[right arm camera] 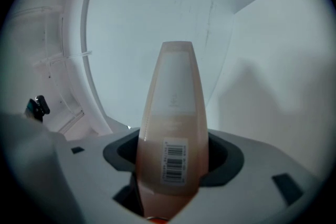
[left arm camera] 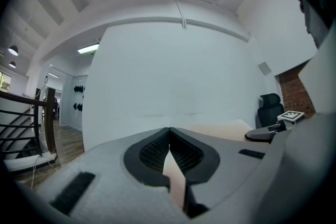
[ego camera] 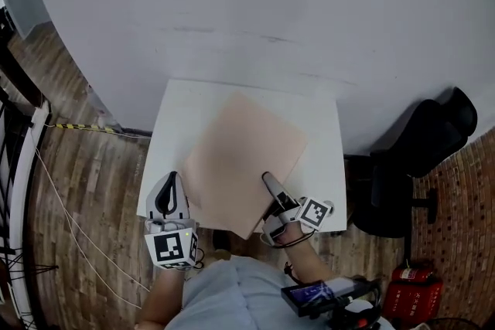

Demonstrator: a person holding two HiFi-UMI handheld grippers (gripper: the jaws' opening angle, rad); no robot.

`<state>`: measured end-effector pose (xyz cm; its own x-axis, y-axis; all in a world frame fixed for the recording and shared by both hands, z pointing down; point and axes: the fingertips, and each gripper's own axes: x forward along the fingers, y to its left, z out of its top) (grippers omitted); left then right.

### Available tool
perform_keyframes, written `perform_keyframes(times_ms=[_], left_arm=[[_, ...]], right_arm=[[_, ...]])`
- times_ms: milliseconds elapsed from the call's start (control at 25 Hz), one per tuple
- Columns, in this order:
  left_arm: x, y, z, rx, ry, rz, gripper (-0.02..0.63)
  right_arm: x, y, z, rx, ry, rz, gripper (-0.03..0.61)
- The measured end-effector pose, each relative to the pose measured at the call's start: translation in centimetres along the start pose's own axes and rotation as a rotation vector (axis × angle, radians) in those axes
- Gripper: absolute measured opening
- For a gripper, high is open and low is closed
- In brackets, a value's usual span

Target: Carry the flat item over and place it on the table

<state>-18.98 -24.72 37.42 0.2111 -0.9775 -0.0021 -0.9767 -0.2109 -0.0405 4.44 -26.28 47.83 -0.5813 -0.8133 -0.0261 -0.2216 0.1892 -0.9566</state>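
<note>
The flat item (ego camera: 244, 158) is a thin peach sheet lying askew on the small white table (ego camera: 321, 120), with its near corner hanging over the front edge. My left gripper (ego camera: 172, 180) is at the sheet's left corner. In the left gripper view its jaws (left arm camera: 169, 147) are shut on the sheet's thin edge (left arm camera: 176, 178). My right gripper (ego camera: 280, 206) is at the sheet's near right side, shut on a tapered peach bottle (ego camera: 272, 186). In the right gripper view the bottle (right arm camera: 173, 107), which has a barcode label, stands between the pads (right arm camera: 173, 157).
A black office chair (ego camera: 418, 158) stands right of the table, with a red fire extinguisher (ego camera: 410, 282) near it. A white wall (ego camera: 271, 4) runs behind the table. Cables (ego camera: 69, 220) lie on the wooden floor to the left, beside a stair railing (ego camera: 15, 166).
</note>
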Motion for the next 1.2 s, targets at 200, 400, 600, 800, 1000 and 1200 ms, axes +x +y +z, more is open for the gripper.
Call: perform_keyframes(times_ms=[200, 400, 600, 800, 1000, 1200], left_arm=[[2.6, 3.1, 0.0, -0.011, -0.008, -0.004, 0.009], [4.5, 4.7, -0.4, -0.027, -0.004, -0.007, 0.009], [5.8, 5.6, -1.3, -0.046, 0.010, -0.006, 0.009], [7.3, 6.2, -2.2, -0.061, 0.027, 0.005, 0.009], [8.7, 6.7, -3.4, -0.070, 0.063, 0.021, 0.009], [9.8, 6.9, -4.8, -0.075, 0.090, 0.038, 0.009]], right_arm=[[4.4, 0.0, -0.1, -0.018, 0.029, -0.024, 0.291], [7.2, -0.8, 0.4, -0.045, 0.065, -0.069, 0.292], [9.3, -1.4, 0.8, -0.056, 0.101, -0.097, 0.293], [11.3, -2.9, 1.4, -0.074, 0.158, -0.138, 0.293], [12.8, -4.8, 1.9, -0.087, 0.234, -0.187, 0.293], [14.1, -7.1, 2.3, -0.098, 0.303, -0.232, 0.293]])
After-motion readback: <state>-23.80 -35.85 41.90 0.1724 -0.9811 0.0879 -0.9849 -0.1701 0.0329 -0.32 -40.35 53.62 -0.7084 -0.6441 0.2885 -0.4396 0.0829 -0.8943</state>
